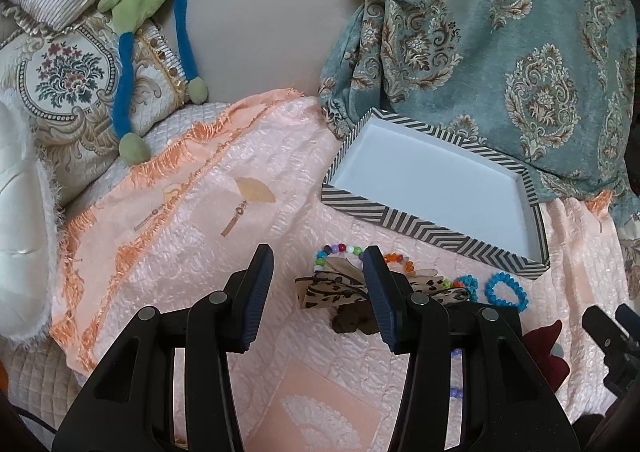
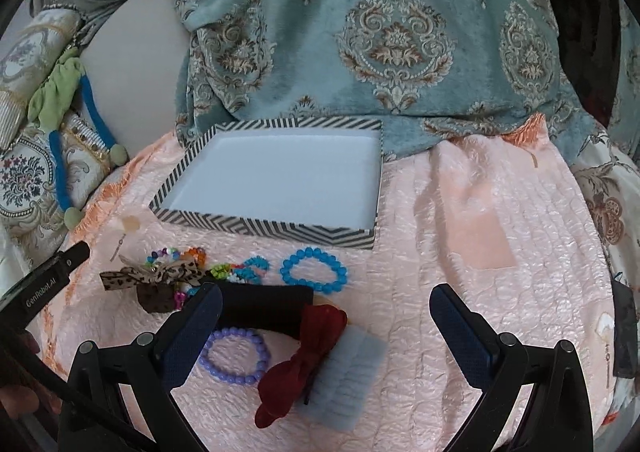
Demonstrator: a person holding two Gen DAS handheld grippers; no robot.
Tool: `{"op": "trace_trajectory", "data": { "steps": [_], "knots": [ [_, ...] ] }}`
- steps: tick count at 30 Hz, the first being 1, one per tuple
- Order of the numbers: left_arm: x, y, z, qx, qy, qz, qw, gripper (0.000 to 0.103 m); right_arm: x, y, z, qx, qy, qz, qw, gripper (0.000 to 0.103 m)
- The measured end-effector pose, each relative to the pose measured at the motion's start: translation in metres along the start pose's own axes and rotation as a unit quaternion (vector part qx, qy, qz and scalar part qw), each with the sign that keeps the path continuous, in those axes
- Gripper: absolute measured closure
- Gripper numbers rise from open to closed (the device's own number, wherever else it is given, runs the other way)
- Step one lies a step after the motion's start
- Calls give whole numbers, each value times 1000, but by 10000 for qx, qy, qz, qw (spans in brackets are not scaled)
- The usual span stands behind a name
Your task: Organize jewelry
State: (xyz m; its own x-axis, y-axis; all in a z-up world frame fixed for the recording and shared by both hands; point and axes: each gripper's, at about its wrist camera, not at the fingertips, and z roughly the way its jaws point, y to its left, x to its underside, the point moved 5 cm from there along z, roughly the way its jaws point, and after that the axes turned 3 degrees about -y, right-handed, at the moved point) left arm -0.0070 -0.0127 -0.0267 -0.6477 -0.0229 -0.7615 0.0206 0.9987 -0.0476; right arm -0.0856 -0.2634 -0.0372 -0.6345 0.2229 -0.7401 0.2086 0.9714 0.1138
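Left gripper (image 1: 318,298): fingers open, holding nothing
Right gripper (image 2: 326,316): fingers open, holding nothing
Striped box (image 2: 248,227): far from bracelets (image 2: 313,271)

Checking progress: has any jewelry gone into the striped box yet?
No, the striped box's white inside shows bare in the right wrist view; the blue bead bracelet lies outside it.

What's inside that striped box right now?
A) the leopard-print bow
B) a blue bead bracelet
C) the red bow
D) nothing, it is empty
D: the striped box shows only its bare white floor, while the blue bead bracelet, red bow and leopard-print bow all lie on the pink quilt in front of it.
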Motion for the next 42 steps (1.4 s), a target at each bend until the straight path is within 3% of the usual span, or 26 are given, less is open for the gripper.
{"op": "trace_trajectory", "data": {
  "steps": [14, 42],
  "knots": [
    [0, -2, -1, 135, 32, 37, 9999, 57, -4, 10, -6, -32, -86, -131, 9999, 0],
    [3, -6, 2, 69, 40, 132, 9999, 57, -4, 17, -7, -84, -51, -191, 9998, 0]
  ]
}}
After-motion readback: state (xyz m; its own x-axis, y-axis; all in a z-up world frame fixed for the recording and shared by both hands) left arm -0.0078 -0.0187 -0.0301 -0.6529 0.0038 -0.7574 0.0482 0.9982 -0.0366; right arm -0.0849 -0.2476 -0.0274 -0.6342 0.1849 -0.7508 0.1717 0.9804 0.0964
